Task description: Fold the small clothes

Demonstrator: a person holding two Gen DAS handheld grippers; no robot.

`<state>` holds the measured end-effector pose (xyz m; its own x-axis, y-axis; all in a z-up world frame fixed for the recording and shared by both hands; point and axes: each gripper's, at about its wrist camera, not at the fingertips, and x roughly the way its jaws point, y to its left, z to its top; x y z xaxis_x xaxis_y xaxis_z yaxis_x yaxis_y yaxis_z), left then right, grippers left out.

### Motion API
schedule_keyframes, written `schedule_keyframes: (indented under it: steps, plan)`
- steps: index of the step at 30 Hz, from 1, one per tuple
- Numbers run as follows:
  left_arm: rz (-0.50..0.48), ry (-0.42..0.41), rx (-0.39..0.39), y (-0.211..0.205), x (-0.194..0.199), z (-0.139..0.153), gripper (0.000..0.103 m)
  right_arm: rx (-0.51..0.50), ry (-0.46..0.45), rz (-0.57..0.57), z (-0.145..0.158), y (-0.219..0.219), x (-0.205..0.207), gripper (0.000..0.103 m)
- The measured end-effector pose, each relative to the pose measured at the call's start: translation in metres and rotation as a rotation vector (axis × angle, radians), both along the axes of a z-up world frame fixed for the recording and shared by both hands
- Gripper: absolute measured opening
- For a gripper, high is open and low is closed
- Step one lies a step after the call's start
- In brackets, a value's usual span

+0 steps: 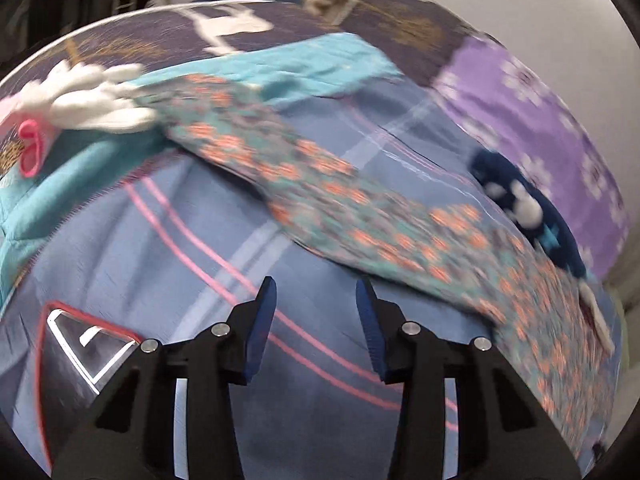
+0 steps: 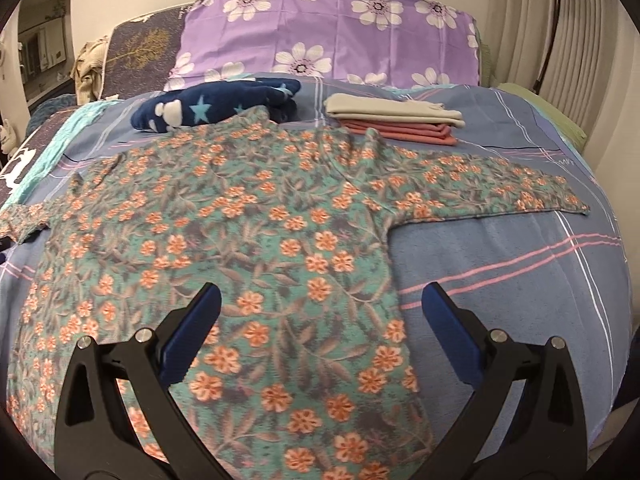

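Observation:
A teal long-sleeved shirt [image 2: 256,220] with orange flowers lies flat on the blue bedsheet [image 2: 500,264], both sleeves spread out sideways. My right gripper [image 2: 320,292] hovers open over the shirt's lower right side, its jaws wide apart and nothing between them. In the blurred left wrist view the same shirt [image 1: 360,200] runs diagonally across the bedsheet [image 1: 160,248]. My left gripper [image 1: 314,284] is open above bare sheet just short of the shirt's edge, its jaws partly apart with nothing between them.
A crumpled navy star-print garment [image 2: 216,108] and a folded beige and pink stack [image 2: 396,120] lie behind the shirt. A purple flowered pillow [image 2: 332,36] sits at the bed's head. A white plush toy [image 1: 88,100] with a pink bow and a teal blanket [image 1: 300,68] lie on the left.

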<state>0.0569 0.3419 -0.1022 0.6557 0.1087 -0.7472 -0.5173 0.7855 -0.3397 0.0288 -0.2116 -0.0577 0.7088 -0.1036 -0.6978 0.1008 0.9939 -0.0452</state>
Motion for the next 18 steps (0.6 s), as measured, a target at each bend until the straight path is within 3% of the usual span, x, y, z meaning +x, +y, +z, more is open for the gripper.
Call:
schedule_keyframes:
  steps: [5, 12, 14, 15, 18]
  plan:
    - [0.168, -0.010, -0.108, 0.061, 0.020, -0.012, 0.048, -0.006, 0.035, -0.040, -0.007, -0.008, 0.005, 0.101]
    - [0.300, -0.055, -0.143, 0.097, 0.048, -0.009, 0.044, -0.034, 0.036, -0.048, -0.007, -0.010, 0.008, 0.101]
    - [0.305, -0.058, -0.125, 0.100, 0.056, -0.002, 0.014, -0.028, 0.040, -0.053, -0.008, -0.012, 0.010, 0.101]
    - [0.298, -0.065, -0.119, 0.098, 0.058, 0.002, 0.006, -0.025, 0.041, -0.054, -0.009, -0.012, 0.011, 0.101]
    - [0.227, -0.127, -0.038, 0.073, 0.066, 0.034, 0.003, -0.014, 0.049, -0.060, -0.012, -0.016, 0.013, 0.101]
